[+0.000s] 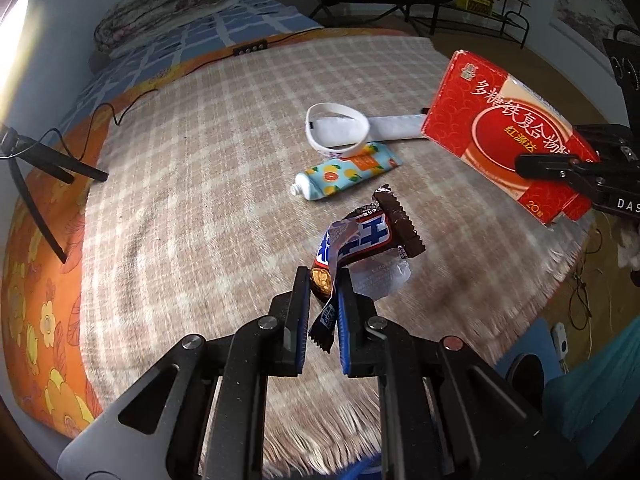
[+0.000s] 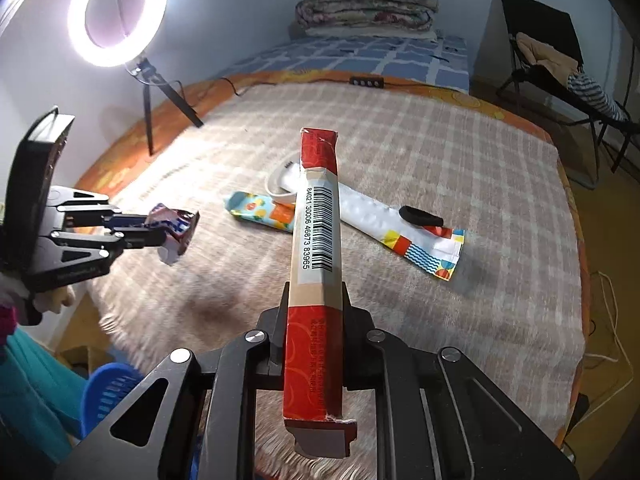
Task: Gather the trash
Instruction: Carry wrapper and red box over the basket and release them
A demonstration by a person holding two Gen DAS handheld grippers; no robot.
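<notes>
Trash is in both our grippers. Our left gripper [image 1: 325,280] is clamped on a crumpled candy-bar wrapper [image 1: 360,240], which hangs clear above the checked blanket [image 1: 200,160] at about six o'clock in the left wrist view; a clear plastic scrap clings under the wrapper. Our right gripper [image 2: 316,292] has its fingers pressed on the two broad faces of a flat red carton [image 2: 318,240], held edge-up so that the barcode side faces the right wrist camera; the carton runs from six o'clock toward twelve. From the left wrist we see the same carton at three o'clock, lifted off the blanket.

On the blanket beyond, at twelve o'clock from the wrapper, lies a small fruit-printed tube [image 1: 344,172], cap toward nine o'clock. A white band [image 1: 336,130] rests touching its far side, and a long white sachet [image 2: 400,220] with a coloured end stretches toward four o'clock in the right wrist view, a black clip [image 2: 420,216] on it.

A lit ring light [image 2: 116,12] on a tripod stands at ten o'clock. A blue basket [image 2: 108,396] sits at seven o'clock, below the blanket's edge.
</notes>
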